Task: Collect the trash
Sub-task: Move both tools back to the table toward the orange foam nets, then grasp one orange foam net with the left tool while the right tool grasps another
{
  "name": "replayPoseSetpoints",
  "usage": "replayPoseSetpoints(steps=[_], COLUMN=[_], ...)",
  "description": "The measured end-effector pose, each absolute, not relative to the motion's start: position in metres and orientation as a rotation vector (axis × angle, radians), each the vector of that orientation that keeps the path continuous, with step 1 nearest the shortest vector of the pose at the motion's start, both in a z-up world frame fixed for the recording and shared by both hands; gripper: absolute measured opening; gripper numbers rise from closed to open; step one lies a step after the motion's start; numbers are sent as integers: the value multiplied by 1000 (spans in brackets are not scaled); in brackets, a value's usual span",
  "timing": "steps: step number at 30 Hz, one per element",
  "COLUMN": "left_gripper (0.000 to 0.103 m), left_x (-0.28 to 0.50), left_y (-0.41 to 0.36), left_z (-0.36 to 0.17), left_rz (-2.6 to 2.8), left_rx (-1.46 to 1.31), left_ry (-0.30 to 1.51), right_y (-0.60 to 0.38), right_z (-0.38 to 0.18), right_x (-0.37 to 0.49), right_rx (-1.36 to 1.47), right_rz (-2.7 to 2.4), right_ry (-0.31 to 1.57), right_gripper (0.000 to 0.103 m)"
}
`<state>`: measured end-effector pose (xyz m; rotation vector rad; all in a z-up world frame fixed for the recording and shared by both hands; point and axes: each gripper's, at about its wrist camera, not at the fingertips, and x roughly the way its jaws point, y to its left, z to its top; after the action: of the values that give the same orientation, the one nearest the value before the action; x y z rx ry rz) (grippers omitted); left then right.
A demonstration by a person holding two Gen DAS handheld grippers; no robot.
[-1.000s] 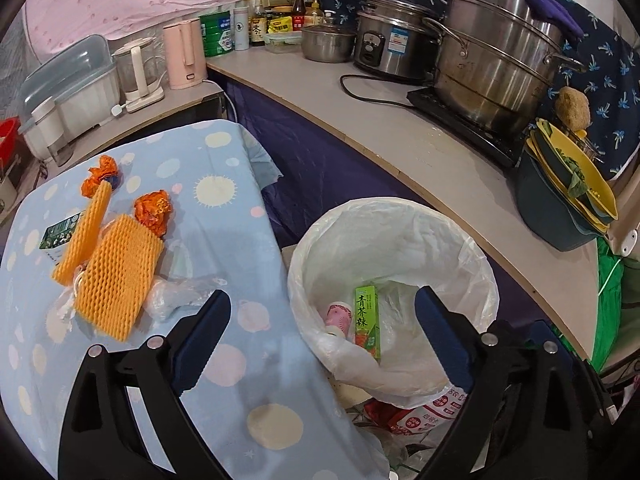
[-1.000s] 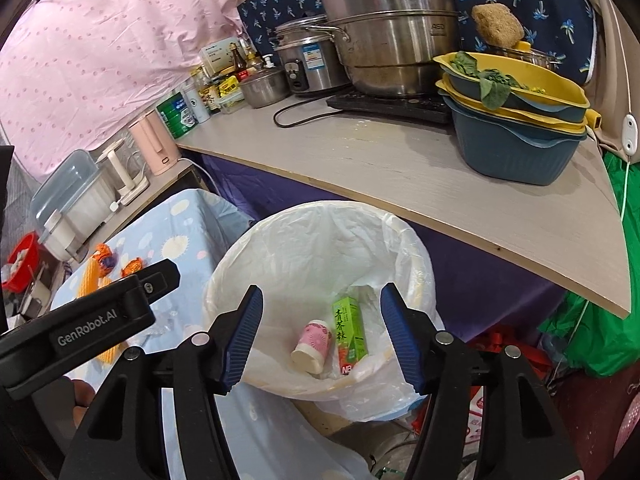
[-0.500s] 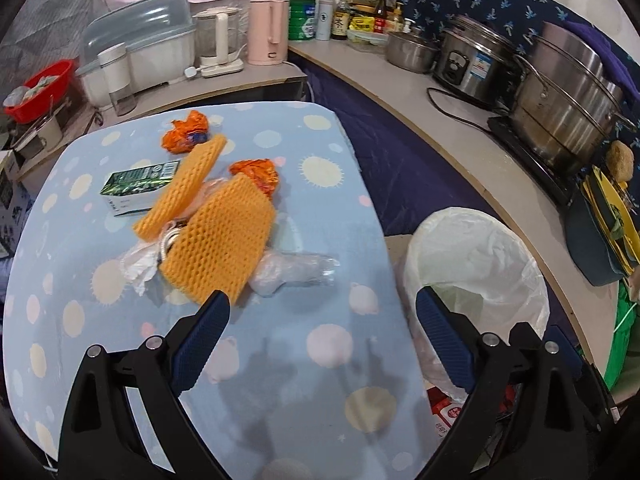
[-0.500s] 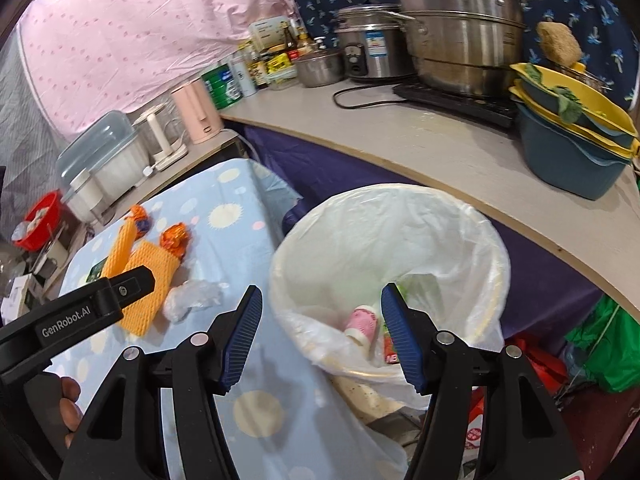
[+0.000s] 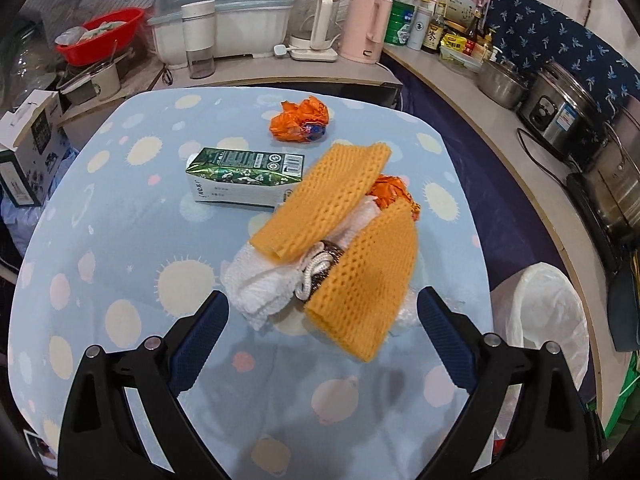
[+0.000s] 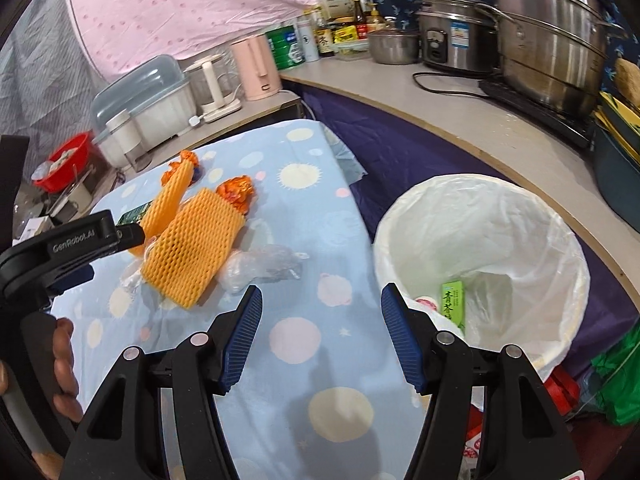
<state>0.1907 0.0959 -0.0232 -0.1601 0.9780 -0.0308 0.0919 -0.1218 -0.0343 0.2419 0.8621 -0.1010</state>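
Left gripper (image 5: pixel 322 320) has swung off the bin (image 6: pixel 552 236) onto the table (image 5: pixel 120 264), jaws spread, empty, just short of the orange foam net (image 5: pixel 364 276). Green carton (image 5: pixel 244 176) lies beyond the net. Right gripper (image 6: pixel 321 332) released, straddling table edge beside bin.

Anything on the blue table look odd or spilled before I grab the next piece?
Nothing spilled. The two orange foam nets lie heaped over white mesh, half covering the green carton. It is a tangled pile, not separate pieces.
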Motion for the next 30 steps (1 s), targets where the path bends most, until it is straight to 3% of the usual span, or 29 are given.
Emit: replayPoseSetpoints(steps=[7, 12, 18, 20, 23, 30], left_gripper=[90, 82, 52, 34, 18, 14], left_x=[218, 233, 244, 244, 240, 226], left_y=[106, 108, 111, 113, 116, 128], left_z=[-39, -48, -60, -59, -53, -44], left_rz=[-32, -53, -93, -114, -133, -160], left_rx=[-148, -138, -156, -167, -163, -175], left_ry=[1001, 1010, 1045, 1040, 1026, 1002], right_y=[-109, -103, -93, -88, -78, -53], right_z=[-44, -50, -54, -54, -54, -56], right_x=[110, 121, 138, 142, 149, 161], right_rx=[234, 232, 231, 231, 236, 256], right_rz=[-86, -85, -67, -54, -25, 49], right_ry=[894, 912, 924, 925, 928, 946], right_gripper=[60, 60, 60, 60, 60, 60])
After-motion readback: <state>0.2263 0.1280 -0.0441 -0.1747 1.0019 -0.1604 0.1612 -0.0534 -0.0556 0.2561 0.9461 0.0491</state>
